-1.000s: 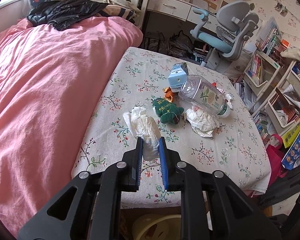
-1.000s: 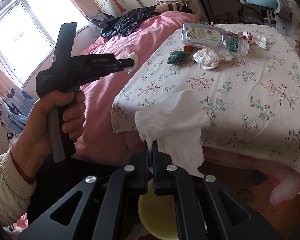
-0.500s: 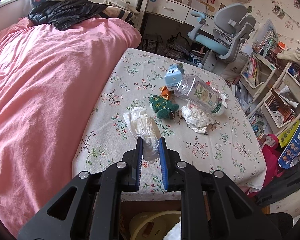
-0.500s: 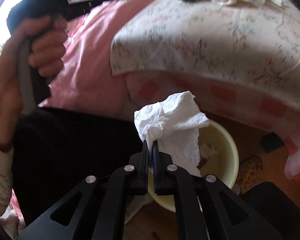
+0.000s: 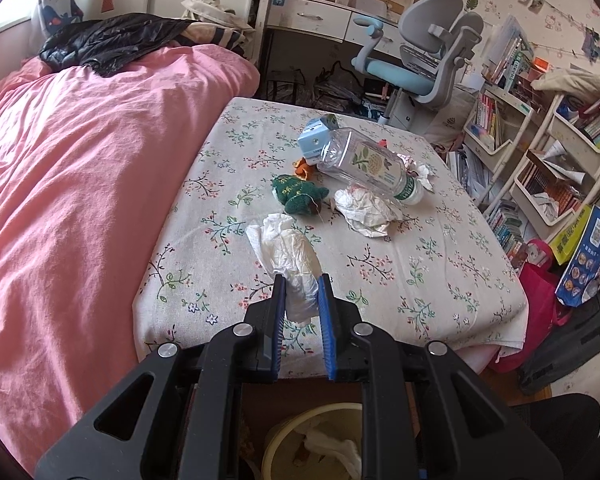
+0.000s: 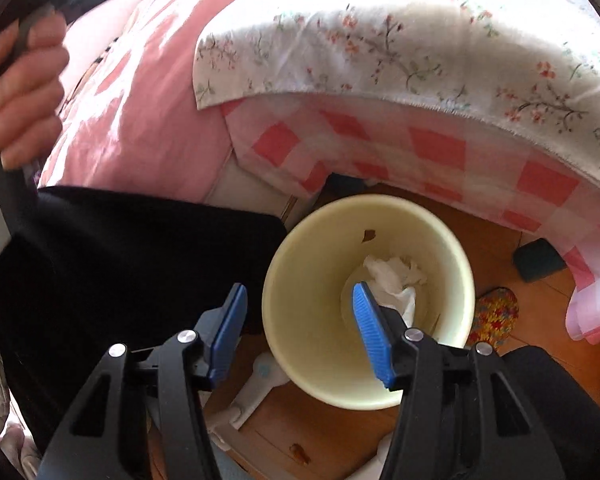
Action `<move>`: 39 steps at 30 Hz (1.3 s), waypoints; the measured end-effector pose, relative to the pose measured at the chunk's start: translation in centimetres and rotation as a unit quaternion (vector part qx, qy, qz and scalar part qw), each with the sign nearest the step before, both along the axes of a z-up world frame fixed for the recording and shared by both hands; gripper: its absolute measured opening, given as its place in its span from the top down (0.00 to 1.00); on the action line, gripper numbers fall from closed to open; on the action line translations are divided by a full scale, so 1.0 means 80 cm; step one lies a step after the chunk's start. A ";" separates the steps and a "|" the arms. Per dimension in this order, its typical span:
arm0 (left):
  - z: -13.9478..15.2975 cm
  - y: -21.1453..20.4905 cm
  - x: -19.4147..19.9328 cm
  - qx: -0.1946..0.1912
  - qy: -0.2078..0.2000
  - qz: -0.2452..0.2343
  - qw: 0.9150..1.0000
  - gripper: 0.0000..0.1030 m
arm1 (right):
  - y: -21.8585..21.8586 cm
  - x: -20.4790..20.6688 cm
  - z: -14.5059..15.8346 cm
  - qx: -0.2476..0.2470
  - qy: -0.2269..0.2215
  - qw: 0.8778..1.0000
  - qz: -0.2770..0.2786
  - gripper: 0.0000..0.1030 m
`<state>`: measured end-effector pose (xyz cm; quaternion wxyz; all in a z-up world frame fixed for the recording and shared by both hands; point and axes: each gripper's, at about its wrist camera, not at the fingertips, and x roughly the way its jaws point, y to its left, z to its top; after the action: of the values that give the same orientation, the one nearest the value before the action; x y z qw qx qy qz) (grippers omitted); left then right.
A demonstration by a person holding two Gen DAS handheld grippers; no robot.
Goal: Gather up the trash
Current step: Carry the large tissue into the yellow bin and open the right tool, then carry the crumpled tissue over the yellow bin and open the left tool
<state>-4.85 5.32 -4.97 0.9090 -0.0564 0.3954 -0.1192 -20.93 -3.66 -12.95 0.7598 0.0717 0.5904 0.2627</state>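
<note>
My left gripper [image 5: 301, 285] is shut on a crumpled white tissue [image 5: 288, 248], held above the near edge of the flowered table [image 5: 440, 280]. Farther back on the table lie another crumpled white paper [image 5: 366, 210], a clear plastic bottle [image 5: 366, 162], a blue carton [image 5: 314, 142] and a green plush toy [image 5: 298, 194]. My right gripper [image 6: 298, 294] hangs over the pale yellow bin [image 6: 308, 280] on the floor, its jaws opening with nothing between them. A white tissue [image 6: 394, 276] lies at the bin's bottom. The bin [image 5: 284, 436] also shows under my left gripper.
A pink bed [image 5: 72, 168] runs along the table's left side. A grey and blue desk chair [image 5: 420, 64] and bookshelves [image 5: 540, 152] stand behind and to the right. The person's hand [image 6: 20, 92] on the left gripper's handle shows at the left of the right wrist view. Wooden floor [image 6: 332, 436] surrounds the bin.
My right gripper swung down over the bin and let go of its tissue, which now lies inside. My left gripper drew back a little with its tissue still held.
</note>
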 end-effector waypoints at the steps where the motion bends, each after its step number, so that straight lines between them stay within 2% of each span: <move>1: 0.000 -0.001 -0.002 0.001 0.000 -0.002 1.000 0.85 | -0.001 0.002 0.005 -0.002 -0.009 1.000 -0.004 0.46; 10: -0.006 -0.014 -0.019 0.013 0.002 -0.019 1.000 0.85 | -0.016 0.012 0.048 0.005 -0.109 0.992 -0.058 0.37; 16: -0.016 -0.030 -0.035 0.025 0.012 -0.038 0.999 0.85 | -0.043 0.013 0.077 0.007 -0.182 0.976 -0.120 0.28; 21: -0.029 -0.048 -0.051 0.039 0.022 -0.060 0.997 0.85 | -0.065 0.012 0.092 0.008 -0.218 0.961 -0.170 0.24; 25: -0.041 -0.064 -0.066 0.055 0.033 -0.083 0.995 0.85 | -0.081 0.011 0.100 0.011 -0.235 0.951 -0.201 0.21; 30: -0.063 -0.086 -0.089 0.079 0.059 -0.113 0.989 0.85 | -0.096 0.010 0.106 0.017 -0.243 0.944 -0.221 0.21; 34: -0.089 -0.103 -0.109 0.091 0.107 -0.148 0.979 0.84 | -0.104 0.009 0.109 0.017 -0.250 0.939 -0.235 0.19; 37: -0.101 -0.113 -0.118 0.105 0.126 -0.160 0.973 0.78 | -0.110 0.007 0.110 0.016 -0.252 0.936 -0.247 0.17; 39: -0.098 -0.111 -0.117 0.106 0.118 -0.152 0.976 0.64 | -0.115 0.007 0.110 0.018 -0.252 0.933 -0.256 0.17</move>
<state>-14.24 -3.54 -12.79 0.8280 0.0871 0.5143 -0.2058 -20.41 -12.84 -4.17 0.9235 0.1656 0.3366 0.0796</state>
